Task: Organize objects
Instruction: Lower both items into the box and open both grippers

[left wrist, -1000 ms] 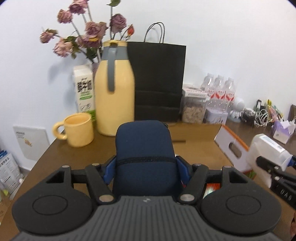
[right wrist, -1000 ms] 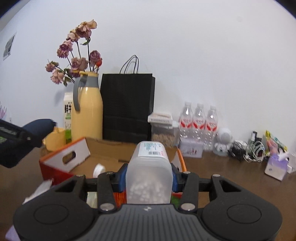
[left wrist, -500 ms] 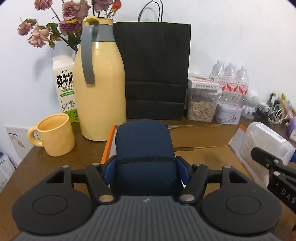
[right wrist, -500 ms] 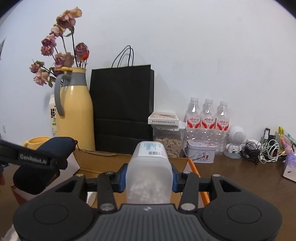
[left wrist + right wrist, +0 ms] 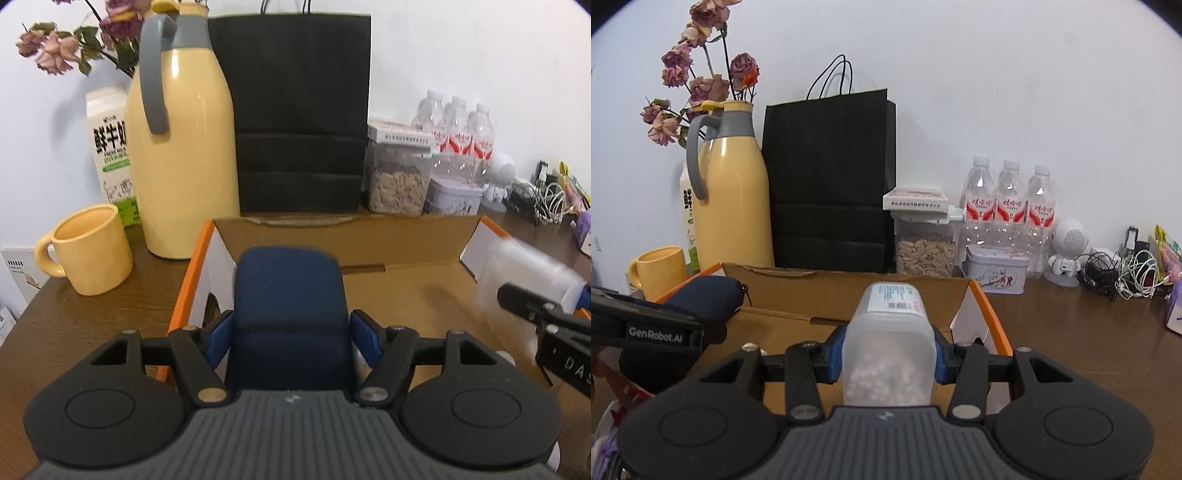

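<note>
Low in the middle of the left wrist frame, my left gripper [image 5: 290, 328] has the dark blue pouch [image 5: 288, 295] standing between its blue pads [image 5: 364, 332], and its jaws are opening: a thin gap shows beside the right pad, so the pads no longer press on the fabric. That pouch sits over the left end of the open cardboard box [image 5: 369, 236], just inside its orange-edged left wall.

At the lower centre of the right wrist frame, my right gripper [image 5: 884, 350] is clamped at a middling width on the translucent plastic container [image 5: 888, 343]. White pellets show through its lower half and a printed label with a barcode is stuck on its far end. It hangs over the right half of the same box, near the orange right wall. At the right edge of the left wrist frame the container appears blurred.

Beyond the box, along the white wall, stand a yellow mug [image 5: 90, 249], a yellow thermos jug [image 5: 184, 147] with a grey handle, a milk carton [image 5: 110, 147], dried roses [image 5: 698, 81], a black paper bag [image 5: 831, 177], a clear jar of seeds [image 5: 925, 251] and three water bottles [image 5: 1008, 206]. All of it rests on the brown wooden table [image 5: 1089, 332].
</note>
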Demonstrator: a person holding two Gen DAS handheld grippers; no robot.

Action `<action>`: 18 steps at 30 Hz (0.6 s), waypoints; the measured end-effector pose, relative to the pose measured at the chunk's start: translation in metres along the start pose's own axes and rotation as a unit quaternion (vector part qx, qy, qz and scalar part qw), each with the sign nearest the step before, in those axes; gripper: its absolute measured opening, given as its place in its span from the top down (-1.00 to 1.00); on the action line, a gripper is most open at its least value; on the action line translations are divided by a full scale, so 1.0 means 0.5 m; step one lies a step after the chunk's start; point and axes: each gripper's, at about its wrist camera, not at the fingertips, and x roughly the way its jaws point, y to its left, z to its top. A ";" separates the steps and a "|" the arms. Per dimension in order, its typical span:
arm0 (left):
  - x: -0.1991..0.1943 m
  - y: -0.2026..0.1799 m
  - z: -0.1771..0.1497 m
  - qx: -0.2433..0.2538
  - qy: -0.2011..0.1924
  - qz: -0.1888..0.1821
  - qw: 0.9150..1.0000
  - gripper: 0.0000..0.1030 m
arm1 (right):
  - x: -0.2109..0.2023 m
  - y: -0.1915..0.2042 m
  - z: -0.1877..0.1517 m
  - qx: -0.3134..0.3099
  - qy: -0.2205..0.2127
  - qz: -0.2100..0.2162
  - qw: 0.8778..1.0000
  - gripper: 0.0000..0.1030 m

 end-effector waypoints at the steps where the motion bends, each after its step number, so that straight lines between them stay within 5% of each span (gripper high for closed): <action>1: -0.008 0.000 0.001 0.000 -0.010 0.003 1.000 -0.72 | -0.001 -0.001 -0.001 0.000 0.002 0.000 1.000 0.03; 2: -0.017 0.000 0.003 -0.002 -0.023 0.004 1.000 -1.00 | -0.003 -0.001 -0.001 0.001 0.002 -0.001 1.000 -0.29; 4: -0.032 0.001 0.004 -0.009 -0.045 0.001 0.999 -1.00 | -0.008 -0.003 -0.001 0.003 -0.002 -0.001 1.000 -0.87; 5: -0.035 0.000 0.007 -0.010 -0.047 0.000 0.999 -1.00 | -0.011 -0.004 -0.001 0.003 -0.004 0.001 1.000 -1.00; 18: -0.043 -0.003 0.011 -0.014 -0.051 -0.003 0.999 -1.00 | -0.021 -0.005 0.003 0.007 -0.003 0.006 1.000 -1.00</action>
